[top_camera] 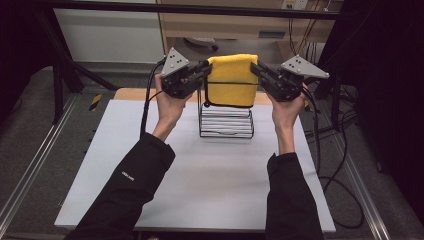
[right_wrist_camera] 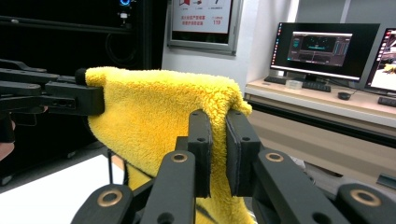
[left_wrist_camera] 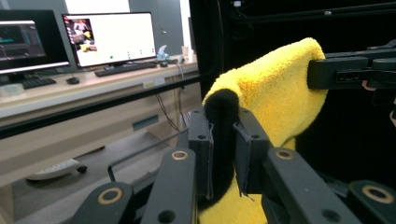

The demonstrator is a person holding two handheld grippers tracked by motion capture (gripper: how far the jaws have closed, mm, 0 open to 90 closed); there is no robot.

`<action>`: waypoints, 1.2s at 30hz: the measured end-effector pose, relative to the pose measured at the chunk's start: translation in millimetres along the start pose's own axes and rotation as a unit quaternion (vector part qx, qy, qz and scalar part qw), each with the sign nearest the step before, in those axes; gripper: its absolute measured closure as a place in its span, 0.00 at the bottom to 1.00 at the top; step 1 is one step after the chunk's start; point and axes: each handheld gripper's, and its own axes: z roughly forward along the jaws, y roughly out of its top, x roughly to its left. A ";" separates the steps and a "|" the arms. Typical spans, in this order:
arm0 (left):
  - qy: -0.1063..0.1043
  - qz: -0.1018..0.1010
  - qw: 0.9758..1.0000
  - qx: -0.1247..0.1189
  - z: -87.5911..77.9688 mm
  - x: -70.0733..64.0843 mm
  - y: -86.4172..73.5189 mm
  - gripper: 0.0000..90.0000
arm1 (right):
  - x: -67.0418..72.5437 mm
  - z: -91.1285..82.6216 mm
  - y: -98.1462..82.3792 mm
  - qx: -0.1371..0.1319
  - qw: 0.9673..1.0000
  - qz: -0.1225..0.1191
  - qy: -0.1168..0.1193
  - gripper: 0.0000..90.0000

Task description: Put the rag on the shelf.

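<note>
Holding up a yellow fluffy towel [top_camera: 232, 80] in the air, one top corner in each gripper. Left gripper [top_camera: 206, 70] squeezing nearly all the way closed on the towel's left top corner, with the dark edge strip of the towel [left_wrist_camera: 222, 135] pinched between its two black jaws. Right gripper [top_camera: 255, 70] also squeezing nearly closed, biting the other top corner, with the fluffy yellow cloth [right_wrist_camera: 159, 112] bunching up just beyond its jaws. Towel stretching straight across between the two grippers and hanging down folded below them. Hanging right over a black wire rack [top_camera: 226, 122], which is standing below and between the grippers on the white table [top_camera: 200, 185]. Lower edge of the towel dangling in front of the rack's top; hard to tell whether touching it or not. Left hand [top_camera: 170, 102] and right hand [top_camera: 287, 107] gripping the tools from underneath, dark sleeves reaching in from below. Black cables [top_camera: 148, 100] trailing down from the grippers. In the gripper views, computer screens [left_wrist_camera: 109, 37] glowing on a desk far behind the towel.
</note>
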 end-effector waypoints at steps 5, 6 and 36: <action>-0.004 -0.006 1.000 0.017 -1.5 -4.0 -6.3 0.86 | 3.8 -4.4 -6.9 0.013 1.000 0.002 0.002 0.91; -0.005 -0.006 1.000 0.019 -2.4 -4.3 -7.3 0.86 | 4.6 -5.4 -8.0 0.014 1.000 0.003 0.002 0.91; -0.042 -0.045 0.994 0.096 -13.8 -7.5 -10.2 0.52 | 12.6 -22.3 -50.3 0.028 0.999 0.013 0.030 0.91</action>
